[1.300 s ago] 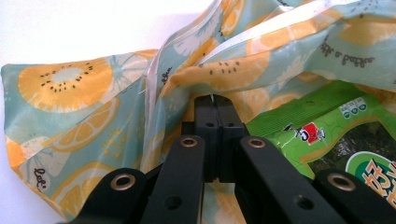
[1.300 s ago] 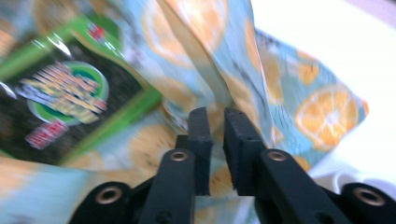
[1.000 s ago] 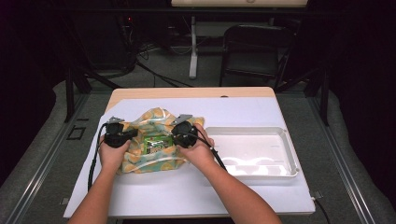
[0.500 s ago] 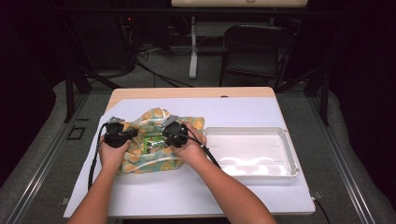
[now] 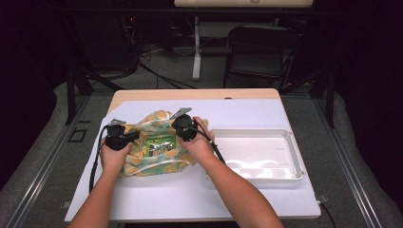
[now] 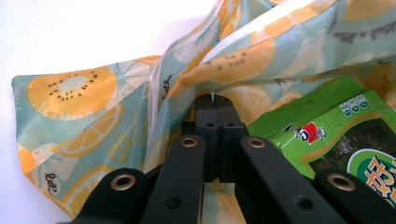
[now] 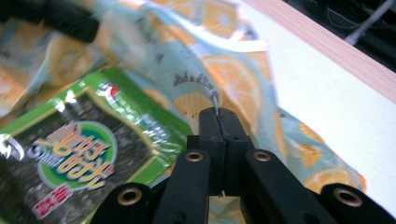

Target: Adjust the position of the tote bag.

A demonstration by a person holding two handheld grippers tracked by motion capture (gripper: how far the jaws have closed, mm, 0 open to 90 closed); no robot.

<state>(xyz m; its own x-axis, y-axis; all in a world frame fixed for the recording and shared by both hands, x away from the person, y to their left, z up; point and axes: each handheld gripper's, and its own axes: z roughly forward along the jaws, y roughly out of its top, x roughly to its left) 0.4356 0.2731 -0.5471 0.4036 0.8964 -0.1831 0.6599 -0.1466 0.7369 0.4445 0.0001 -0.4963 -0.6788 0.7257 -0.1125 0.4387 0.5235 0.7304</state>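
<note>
Step in hand, as I read it: both grippers pinch the mouth of the fruit-print bag (image 5: 152,152) to hold it open around the green seaweed packet (image 5: 160,146)

Left to right:
- left gripper (image 5: 127,138): at the bag's left edge on the high view. In the left gripper view its jaws are clamped together on a fold of the bag film (image 6: 187,88), a sliver of film showing between the tips
- bag: lies on the white sheet (image 5: 142,199) covering the table, left of centre, crumpled, mouth partly spread
- packet: sits in the bag's opening, label up, between the 2 grippers; left gripper view shows its corner (image 6: 345,121) tucked under the bag's upper layer
- right gripper (image 5: 183,129): at the bag's upper right rim. Its jaws have just been closing; the right gripper view shows them pressed shut on the bag's edge (image 7: 219,100), packet (image 7: 74,154) just beside
- white tray (image 5: 294,156): right of the bag, apart from it, looks empty

Next move, my guess: pull the 2 pinched edges apart and lift so the packet slides fully in or out. Needs both grips to hold; thin film could slip
</note>
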